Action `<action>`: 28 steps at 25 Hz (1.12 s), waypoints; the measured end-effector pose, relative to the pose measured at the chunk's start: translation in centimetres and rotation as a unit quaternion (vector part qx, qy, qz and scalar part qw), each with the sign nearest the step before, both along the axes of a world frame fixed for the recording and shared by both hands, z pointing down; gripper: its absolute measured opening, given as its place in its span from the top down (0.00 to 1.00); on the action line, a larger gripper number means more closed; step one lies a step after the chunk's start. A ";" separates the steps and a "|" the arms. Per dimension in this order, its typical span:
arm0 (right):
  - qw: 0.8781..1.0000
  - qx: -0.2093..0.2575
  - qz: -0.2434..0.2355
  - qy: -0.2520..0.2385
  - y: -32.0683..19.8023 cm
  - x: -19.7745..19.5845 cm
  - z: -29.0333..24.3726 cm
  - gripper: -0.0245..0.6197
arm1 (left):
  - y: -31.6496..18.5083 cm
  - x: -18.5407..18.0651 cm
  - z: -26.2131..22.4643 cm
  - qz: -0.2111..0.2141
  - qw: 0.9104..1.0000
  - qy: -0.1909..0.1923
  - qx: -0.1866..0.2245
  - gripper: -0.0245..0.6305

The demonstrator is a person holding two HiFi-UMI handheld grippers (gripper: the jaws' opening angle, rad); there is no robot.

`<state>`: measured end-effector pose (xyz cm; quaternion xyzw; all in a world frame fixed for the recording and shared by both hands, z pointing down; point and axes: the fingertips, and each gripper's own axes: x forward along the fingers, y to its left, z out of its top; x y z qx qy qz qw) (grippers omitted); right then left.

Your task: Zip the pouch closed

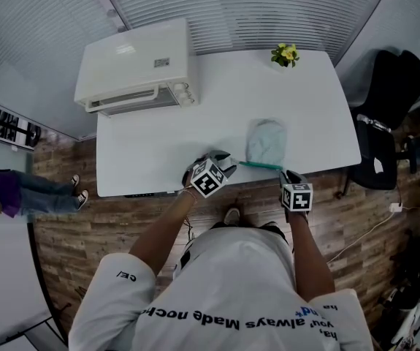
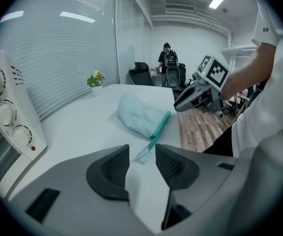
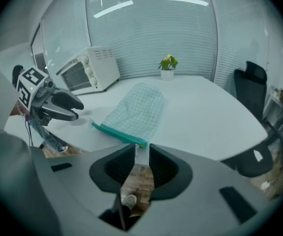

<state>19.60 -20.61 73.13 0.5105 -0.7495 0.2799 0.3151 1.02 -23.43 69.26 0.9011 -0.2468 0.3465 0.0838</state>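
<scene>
A pale green checked pouch [image 1: 266, 141] [image 2: 139, 114] [image 3: 136, 109] lies flat near the front edge of the white table [image 1: 217, 108]. Its teal zipper [image 1: 261, 165] [image 2: 158, 127] [image 3: 116, 133] runs along the side nearest me. My left gripper [image 1: 224, 159] [image 2: 142, 156] is open just short of the zipper's left end. A small clear tab [image 2: 143, 155] lies on the table right before its jaws, not pinched. My right gripper [image 1: 286, 175] [image 3: 137, 156] hovers at the zipper's right end by the table edge, jaws slightly apart, floor showing between them.
A white toaster oven [image 1: 133, 68] stands at the table's back left. A small potted plant [image 1: 285, 54] sits at the back right. A black office chair [image 1: 388, 123] is beside the table's right end. A person [image 2: 168, 58] stands far off in the room.
</scene>
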 end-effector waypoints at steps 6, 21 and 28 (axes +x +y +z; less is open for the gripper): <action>0.997 0.061 0.003 -0.047 -0.4 0.0 -6.6 0.84 | 0.4 0.1 -5.7 -0.053 0.995 0.083 0.026 0.70; 0.969 0.210 -0.063 -0.110 1.8 -3.2 -25.3 0.91 | 3.2 -0.5 -23.9 -0.137 0.946 0.266 0.122 0.87; 0.956 0.253 -0.088 -0.122 3.4 -4.3 -31.3 0.93 | 4.3 -1.0 -29.2 -0.140 0.933 0.293 0.154 0.89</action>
